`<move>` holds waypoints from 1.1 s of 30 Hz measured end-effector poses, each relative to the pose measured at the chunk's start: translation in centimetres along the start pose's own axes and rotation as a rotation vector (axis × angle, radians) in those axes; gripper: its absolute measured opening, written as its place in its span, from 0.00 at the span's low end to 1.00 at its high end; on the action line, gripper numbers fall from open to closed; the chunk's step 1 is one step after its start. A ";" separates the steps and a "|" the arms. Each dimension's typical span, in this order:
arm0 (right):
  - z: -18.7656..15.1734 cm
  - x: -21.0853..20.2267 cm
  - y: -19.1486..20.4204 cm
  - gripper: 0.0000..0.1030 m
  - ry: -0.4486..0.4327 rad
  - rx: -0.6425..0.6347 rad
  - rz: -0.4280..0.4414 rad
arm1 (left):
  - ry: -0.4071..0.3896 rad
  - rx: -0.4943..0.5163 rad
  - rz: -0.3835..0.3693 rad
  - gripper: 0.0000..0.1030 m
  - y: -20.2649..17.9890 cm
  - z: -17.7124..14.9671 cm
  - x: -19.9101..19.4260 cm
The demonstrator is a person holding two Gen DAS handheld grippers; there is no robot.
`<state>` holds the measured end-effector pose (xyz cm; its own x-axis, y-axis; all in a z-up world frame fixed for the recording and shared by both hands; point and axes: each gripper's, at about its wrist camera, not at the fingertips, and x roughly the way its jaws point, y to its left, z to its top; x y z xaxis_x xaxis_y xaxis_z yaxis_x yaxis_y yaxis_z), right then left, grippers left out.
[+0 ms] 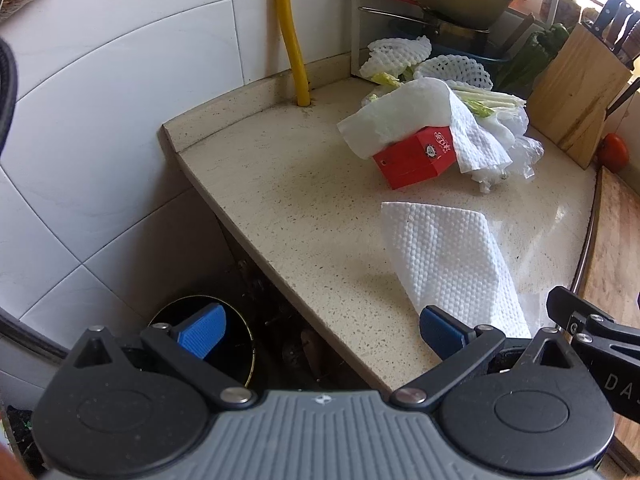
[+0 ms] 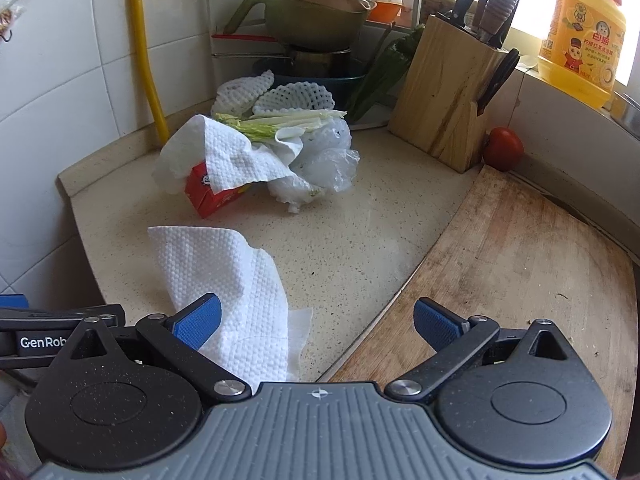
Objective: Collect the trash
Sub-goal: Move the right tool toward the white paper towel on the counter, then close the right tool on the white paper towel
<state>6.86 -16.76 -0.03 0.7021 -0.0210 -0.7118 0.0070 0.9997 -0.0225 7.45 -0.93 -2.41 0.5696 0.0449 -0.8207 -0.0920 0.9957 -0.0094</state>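
A flat white paper towel (image 1: 452, 264) (image 2: 232, 292) lies on the beige counter near its front edge. Behind it a red carton (image 1: 416, 156) (image 2: 212, 194) sits under a second crumpled paper towel (image 1: 404, 116) (image 2: 228, 152), beside clear plastic bags (image 2: 324, 164), vegetable stalks (image 2: 288, 122) and white foam fruit nets (image 1: 400, 54) (image 2: 280, 94). My left gripper (image 1: 320, 334) hangs open over the counter's left edge, above a dark bin (image 1: 224, 336) on the floor. My right gripper (image 2: 316, 326) is open, its left pad beside the near towel's corner.
A wooden cutting board (image 2: 520, 272) fills the right side. A wooden knife block (image 2: 448, 100), a tomato (image 2: 503, 148), stacked pots and bowls (image 2: 316, 24) and a yellow detergent bottle (image 2: 580, 40) stand at the back. A yellow hose (image 1: 292, 36) runs down the tiled wall.
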 end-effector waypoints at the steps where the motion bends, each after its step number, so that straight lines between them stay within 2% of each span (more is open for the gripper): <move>1: 0.1 0.2 -0.1 1.00 0.001 0.001 -0.002 | 0.002 0.000 -0.002 0.98 -0.1 0.1 0.2; 10: 1.0 2.3 -0.5 1.00 0.026 -0.001 -0.022 | 0.017 -0.006 -0.012 0.98 -0.3 1.2 1.7; 22: 1.6 4.9 -0.1 1.00 0.076 -0.022 0.001 | 0.022 -0.004 -0.024 0.97 0.4 2.0 3.3; 26: 1.7 5.8 0.3 1.00 0.095 -0.040 0.028 | 0.016 0.003 -0.012 0.97 0.7 2.4 4.0; 30: 1.6 6.2 0.9 1.00 0.109 -0.077 0.087 | 0.007 -0.035 -0.013 0.97 1.5 3.1 4.5; 33: 1.5 6.4 1.6 1.00 0.108 -0.108 0.143 | 0.000 -0.026 -0.019 0.97 1.3 3.3 4.6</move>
<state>12.40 -15.32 -3.58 0.6099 0.1147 -0.7841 -0.1679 0.9857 0.0136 12.66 0.79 -4.30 0.5716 0.0258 -0.8202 -0.1025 0.9939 -0.0401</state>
